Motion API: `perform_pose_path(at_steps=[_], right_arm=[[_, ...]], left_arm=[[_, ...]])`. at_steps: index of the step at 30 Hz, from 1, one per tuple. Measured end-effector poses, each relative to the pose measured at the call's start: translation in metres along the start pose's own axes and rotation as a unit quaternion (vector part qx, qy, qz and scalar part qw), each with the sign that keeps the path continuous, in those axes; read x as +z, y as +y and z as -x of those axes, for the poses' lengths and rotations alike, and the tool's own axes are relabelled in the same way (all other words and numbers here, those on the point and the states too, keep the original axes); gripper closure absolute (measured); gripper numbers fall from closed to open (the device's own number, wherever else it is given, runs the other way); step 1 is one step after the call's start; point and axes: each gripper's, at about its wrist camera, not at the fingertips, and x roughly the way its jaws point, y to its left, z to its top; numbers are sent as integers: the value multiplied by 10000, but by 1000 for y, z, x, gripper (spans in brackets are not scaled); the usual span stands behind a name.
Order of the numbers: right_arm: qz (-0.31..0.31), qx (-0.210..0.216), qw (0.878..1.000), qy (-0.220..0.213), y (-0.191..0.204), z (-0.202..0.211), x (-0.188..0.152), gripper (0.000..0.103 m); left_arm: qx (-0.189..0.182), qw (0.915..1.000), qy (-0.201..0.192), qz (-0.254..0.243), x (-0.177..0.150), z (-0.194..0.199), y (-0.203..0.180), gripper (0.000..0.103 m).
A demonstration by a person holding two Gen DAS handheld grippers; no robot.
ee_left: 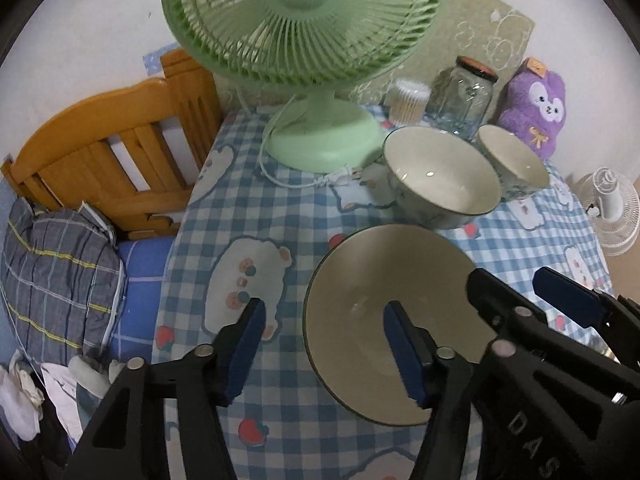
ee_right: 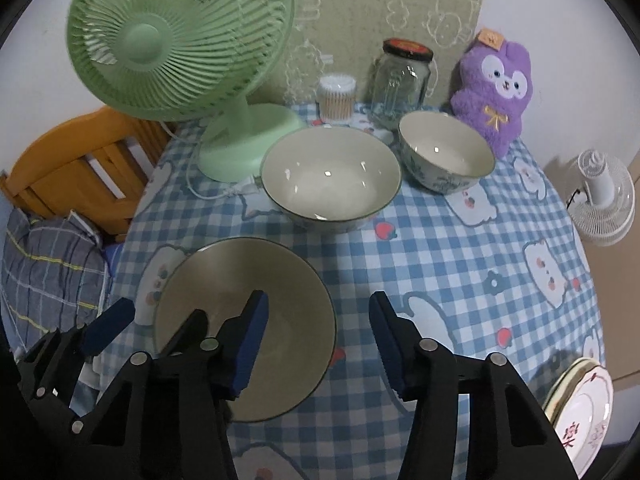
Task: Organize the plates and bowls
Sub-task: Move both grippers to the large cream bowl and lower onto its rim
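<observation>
A wide cream bowl with a dark rim (ee_left: 384,300) (ee_right: 224,296) sits on the checked tablecloth near the front. My left gripper (ee_left: 324,344) is open, its jaws standing on either side of this bowl's left rim. My right gripper (ee_right: 318,340) is open astride the bowl's right rim; it also shows in the left wrist view (ee_left: 520,292). A large cream bowl (ee_left: 436,172) (ee_right: 330,176) stands behind it, and a smaller patterned bowl (ee_left: 516,164) (ee_right: 446,150) behind that to the right. A stack of plates (ee_right: 580,404) lies at the table's front right edge.
A green desk fan (ee_left: 312,40) (ee_right: 180,40) with its cord stands at the back left. A cotton swab box (ee_right: 336,96), a glass jar (ee_right: 400,80) and a purple plush toy (ee_right: 496,88) line the back. A wooden headboard (ee_left: 112,152) and bedding lie left; a white fan (ee_right: 600,196) right.
</observation>
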Motion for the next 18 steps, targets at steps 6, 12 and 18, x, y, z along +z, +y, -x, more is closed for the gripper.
perform_pose_path(at_steps=[6, 12, 18], right_arm=[[-157, 19, 9996, 254, -6, -22, -3, 59], [-198, 12, 9994, 283, -6, -33, -4, 68], [-229, 116, 9991, 332, -7, -38, -4, 84]], left_arm=[[-63, 9997, 221, 68, -4, -19, 3, 55], [-144, 9994, 296, 92, -5, -32, 4, 65], [-145, 9995, 271, 16, -4, -35, 0, 82]])
